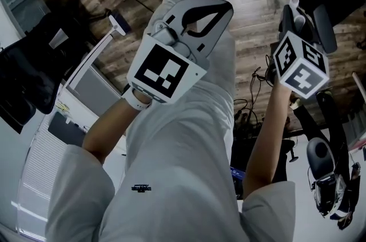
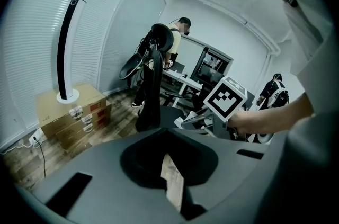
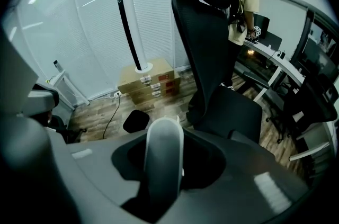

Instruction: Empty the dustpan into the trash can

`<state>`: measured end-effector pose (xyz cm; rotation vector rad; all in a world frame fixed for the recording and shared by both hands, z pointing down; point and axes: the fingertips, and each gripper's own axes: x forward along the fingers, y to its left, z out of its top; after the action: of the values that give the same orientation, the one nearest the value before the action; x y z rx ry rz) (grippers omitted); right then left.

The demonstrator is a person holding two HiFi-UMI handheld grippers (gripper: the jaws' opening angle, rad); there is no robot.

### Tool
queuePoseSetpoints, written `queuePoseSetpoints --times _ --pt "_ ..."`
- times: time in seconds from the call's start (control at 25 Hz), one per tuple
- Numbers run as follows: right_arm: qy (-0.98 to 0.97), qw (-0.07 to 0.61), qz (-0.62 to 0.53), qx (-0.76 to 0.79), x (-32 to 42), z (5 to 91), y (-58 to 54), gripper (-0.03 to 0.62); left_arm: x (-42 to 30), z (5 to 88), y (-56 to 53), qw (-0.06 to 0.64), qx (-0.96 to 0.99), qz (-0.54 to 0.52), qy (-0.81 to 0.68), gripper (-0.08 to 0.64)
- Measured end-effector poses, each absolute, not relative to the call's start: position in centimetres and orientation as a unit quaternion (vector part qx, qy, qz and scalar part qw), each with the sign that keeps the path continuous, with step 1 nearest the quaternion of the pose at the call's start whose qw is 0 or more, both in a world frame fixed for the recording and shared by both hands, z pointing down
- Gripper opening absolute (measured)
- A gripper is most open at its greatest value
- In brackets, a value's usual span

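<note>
One pale, rounded dustpan handle [image 3: 164, 143] is all that shows of the task's thing. It stands upright in the hollow of the right gripper [image 3: 161, 191], whose jaws are clamped on it. I take it for the dustpan's handle; the pan itself is out of every view, so its tilt cannot be read. The left gripper [image 2: 172, 180] is raised at the left, its jaws drawn in to a thin slit with nothing in it.

Just beyond the handle, to the right, stands a black office chair [image 3: 212, 69]. Farther off to the left, cardboard boxes [image 3: 148, 82] sit on the wooden floor [image 3: 100, 117]. No trash can can be made out.

The main risk, as I judge it, is spilling early. With the pan unseen and held only by the handle's end, it could twist in the grip and shed its load on the floor. Swinging it past the chair could also knock it.
</note>
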<state>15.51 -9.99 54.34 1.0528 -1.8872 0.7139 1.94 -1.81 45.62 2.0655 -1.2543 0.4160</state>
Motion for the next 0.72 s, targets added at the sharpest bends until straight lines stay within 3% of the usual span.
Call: queuePoseSetpoints --times 0.72 --pt "-0.777 0.319 0.250 0.483 13.4 44.4 -12.6 0.115 1.5 40.5 -2.6 0.306 0.804 0.153 -0.487 0.008"
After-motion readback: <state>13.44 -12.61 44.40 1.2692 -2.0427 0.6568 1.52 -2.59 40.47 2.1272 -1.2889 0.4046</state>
